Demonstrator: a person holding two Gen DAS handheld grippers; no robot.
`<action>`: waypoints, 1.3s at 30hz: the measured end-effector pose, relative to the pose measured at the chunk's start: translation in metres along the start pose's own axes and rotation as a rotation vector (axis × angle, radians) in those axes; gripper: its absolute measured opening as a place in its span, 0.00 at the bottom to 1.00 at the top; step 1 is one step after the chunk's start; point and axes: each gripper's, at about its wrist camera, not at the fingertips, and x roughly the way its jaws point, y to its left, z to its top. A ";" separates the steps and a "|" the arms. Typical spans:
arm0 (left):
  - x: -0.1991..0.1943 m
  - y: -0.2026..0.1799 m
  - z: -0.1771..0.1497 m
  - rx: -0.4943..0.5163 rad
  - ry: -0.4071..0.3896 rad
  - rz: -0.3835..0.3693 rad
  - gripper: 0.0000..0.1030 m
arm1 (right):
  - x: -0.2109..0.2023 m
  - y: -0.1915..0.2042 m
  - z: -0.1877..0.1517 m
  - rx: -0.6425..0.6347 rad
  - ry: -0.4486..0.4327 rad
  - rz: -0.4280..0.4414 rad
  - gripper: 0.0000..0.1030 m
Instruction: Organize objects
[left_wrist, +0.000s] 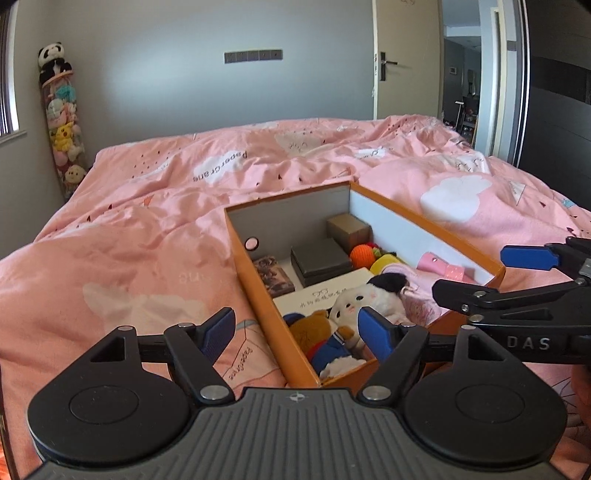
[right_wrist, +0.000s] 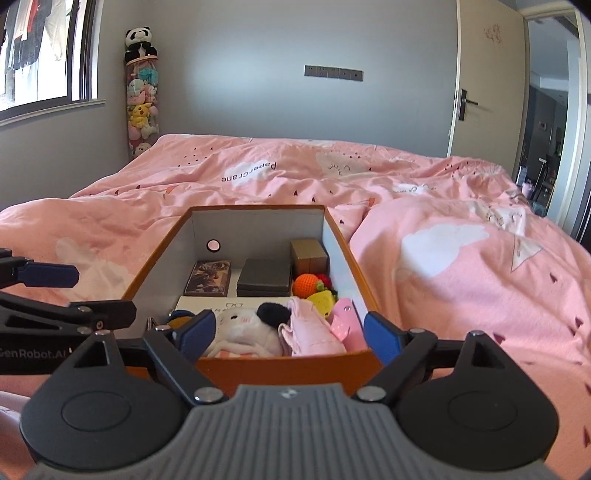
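**Orange box sits right in front of both open grippers**

Blue pads on the left gripper (left_wrist: 297, 334) stand wide apart, and nothing is held between them. One pad hangs over the pink bed cover, the other over the near end of the orange box (left_wrist: 258, 280). So the box's left wall and near left corner lie between the left fingers (left_wrist: 373, 328).

Over on the other side, the right gripper (right_wrist: 291, 334) is wide open too and holds nothing. Its fingers (right_wrist: 197, 330) stand at the two near corners of the box, with the near short wall between them.

Looking farther out, the box is long and thin. Its long way runs away from the grippers, toward the far wall end of the bed (right_wrist: 461, 266). It sits near the foot edge of the bed.

Inside, near the fingers, lie a white plush toy (right_wrist: 243, 326), a brown bear toy (left_wrist: 314, 332) and a pink cloth (right_wrist: 310, 328). Farther back are an orange ball (right_wrist: 306, 285), a dark flat box (right_wrist: 264, 280) and a brown box (right_wrist: 308, 254).

I think the right hand is better lined up with the toys, since it faces straight down the box.
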 end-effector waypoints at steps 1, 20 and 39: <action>0.002 0.001 -0.002 -0.006 0.012 0.004 0.87 | 0.000 -0.001 -0.002 0.005 0.004 0.002 0.85; 0.009 0.010 -0.014 -0.067 0.110 0.035 0.87 | 0.010 0.007 -0.010 -0.030 0.043 -0.013 0.90; 0.010 0.009 -0.013 -0.061 0.109 0.042 0.88 | 0.010 0.007 -0.009 -0.030 0.045 -0.015 0.91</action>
